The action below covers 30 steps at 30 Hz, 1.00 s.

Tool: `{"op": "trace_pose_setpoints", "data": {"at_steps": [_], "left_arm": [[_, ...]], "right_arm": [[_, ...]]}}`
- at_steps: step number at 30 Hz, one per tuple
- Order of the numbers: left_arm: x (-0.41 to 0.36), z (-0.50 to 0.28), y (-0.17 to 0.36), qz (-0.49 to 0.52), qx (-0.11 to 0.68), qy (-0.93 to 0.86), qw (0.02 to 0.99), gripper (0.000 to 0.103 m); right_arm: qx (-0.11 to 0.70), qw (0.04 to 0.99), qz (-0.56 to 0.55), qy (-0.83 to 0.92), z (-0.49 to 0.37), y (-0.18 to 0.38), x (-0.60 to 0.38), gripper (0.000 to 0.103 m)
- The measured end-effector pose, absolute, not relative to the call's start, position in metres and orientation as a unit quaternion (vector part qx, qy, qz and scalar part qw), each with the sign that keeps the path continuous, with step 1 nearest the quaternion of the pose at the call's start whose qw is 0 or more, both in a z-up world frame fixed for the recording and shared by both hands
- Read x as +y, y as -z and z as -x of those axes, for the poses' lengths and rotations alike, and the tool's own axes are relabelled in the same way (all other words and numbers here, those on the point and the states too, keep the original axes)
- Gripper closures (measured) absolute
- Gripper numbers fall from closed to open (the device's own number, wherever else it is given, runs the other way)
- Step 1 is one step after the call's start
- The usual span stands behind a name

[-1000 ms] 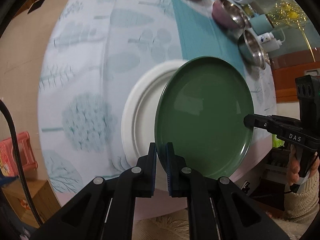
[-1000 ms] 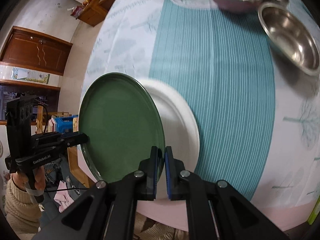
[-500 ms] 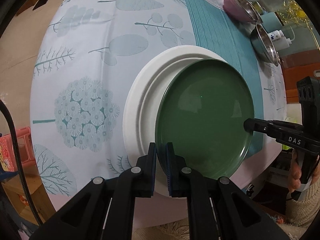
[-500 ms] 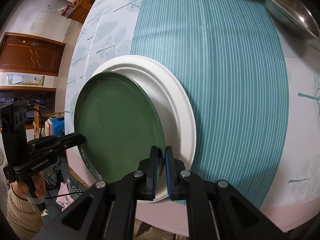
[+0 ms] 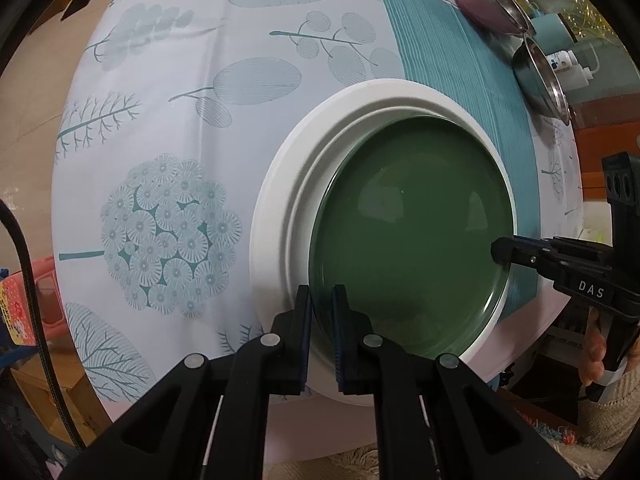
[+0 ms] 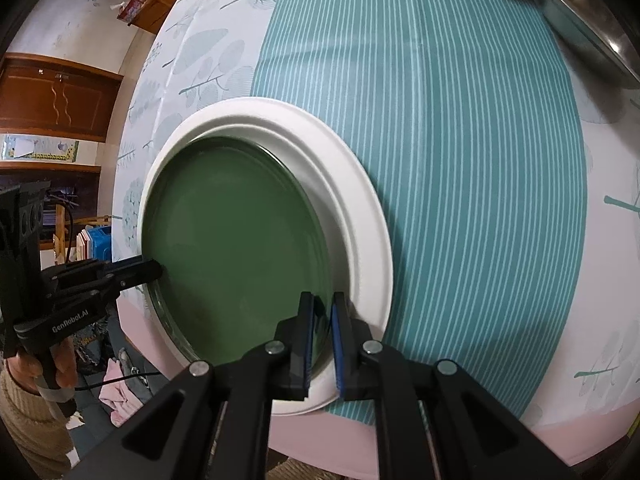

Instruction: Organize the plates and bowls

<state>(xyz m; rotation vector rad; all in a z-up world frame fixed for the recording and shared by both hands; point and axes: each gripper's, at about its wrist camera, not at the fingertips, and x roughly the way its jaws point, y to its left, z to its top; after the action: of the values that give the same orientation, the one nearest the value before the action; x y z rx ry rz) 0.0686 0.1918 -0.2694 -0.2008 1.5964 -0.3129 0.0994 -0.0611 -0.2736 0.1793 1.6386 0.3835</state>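
Left wrist view: the left gripper (image 5: 322,316) has its jaws closed on the near rim of the green plate (image 5: 412,240), pads pressing either side of the rim. The green plate sits inside the white plate (image 5: 280,208), which lies on the table (image 5: 160,120) near its front edge, partly on a leaf-printed cloth (image 5: 168,216) and partly on a teal striped runner (image 5: 460,72). At the right, the right gripper (image 5: 498,250) clamps the opposite rim of the green plate, held by a hand (image 5: 596,350). Beyond the runner stand a pink-sided metal bowl (image 5: 490,4) and a teal-sided metal bowl (image 5: 540,76), close together and well apart from the plates

Right wrist view: the right gripper (image 6: 322,328) likewise has its jaws closed on the near rim of the green plate (image 6: 240,256), with only the rim between the pads. The white plate (image 6: 360,216) rings the green one, its right side over the teal striped runner (image 6: 460,160). At the left, the left gripper (image 6: 156,270) grips the far rim, carried by a hand (image 6: 60,364) in a knitted sleeve (image 6: 28,412). The rim of a metal bowl (image 6: 580,12) shows at the upper right, on the table (image 6: 600,432)
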Motion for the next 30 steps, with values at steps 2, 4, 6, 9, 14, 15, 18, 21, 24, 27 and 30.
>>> {"op": "trace_pose_setpoints", "data": {"at_steps": [2, 4, 6, 9, 14, 15, 18, 21, 24, 27, 30], "left_arm": [[0.192, -0.070, 0.270, 0.088, 0.712, 0.141, 0.682, 0.096], [0.192, -0.071, 0.271, 0.088, 0.713, 0.142, 0.681, 0.094], [0.192, -0.072, 0.272, 0.090, 0.713, 0.141, 0.681, 0.092], [0.192, -0.072, 0.272, 0.100, 0.714, 0.147, 0.677, 0.083], [0.184, -0.071, 0.270, 0.093, 0.713, 0.149, 0.679, 0.073], [0.181, -0.070, 0.269, 0.090, 0.713, 0.149, 0.679, 0.071], [0.173, -0.066, 0.264, 0.081, 0.706, 0.151, 0.687, 0.061], [0.166, -0.064, 0.253, 0.065, 0.689, 0.148, 0.706, 0.053], [0.163, -0.065, 0.245, 0.055, 0.680, 0.150, 0.715, 0.048], [0.162, -0.068, 0.238, 0.056, 0.674, 0.147, 0.722, 0.046], [0.163, -0.068, 0.232, 0.059, 0.671, 0.144, 0.724, 0.045]], "right_arm": [[0.724, 0.663, -0.080, -0.170, -0.099, 0.274, -0.062, 0.095], [0.724, 0.664, -0.079, -0.170, -0.099, 0.274, -0.062, 0.094], [0.724, 0.664, -0.080, -0.170, -0.099, 0.274, -0.063, 0.094], [0.722, 0.666, -0.076, -0.170, -0.097, 0.273, -0.061, 0.093], [0.725, 0.665, -0.059, -0.169, -0.096, 0.271, -0.054, 0.092], [0.725, 0.666, -0.053, -0.168, -0.095, 0.269, -0.052, 0.092], [0.722, 0.671, -0.028, -0.165, -0.093, 0.265, -0.047, 0.092], [0.702, 0.693, -0.003, -0.166, -0.092, 0.257, -0.043, 0.092], [0.692, 0.703, 0.012, -0.163, -0.093, 0.251, -0.041, 0.092], [0.691, 0.703, 0.010, -0.166, -0.093, 0.247, -0.040, 0.092], [0.687, 0.708, 0.013, -0.166, -0.091, 0.242, -0.043, 0.092]]}}
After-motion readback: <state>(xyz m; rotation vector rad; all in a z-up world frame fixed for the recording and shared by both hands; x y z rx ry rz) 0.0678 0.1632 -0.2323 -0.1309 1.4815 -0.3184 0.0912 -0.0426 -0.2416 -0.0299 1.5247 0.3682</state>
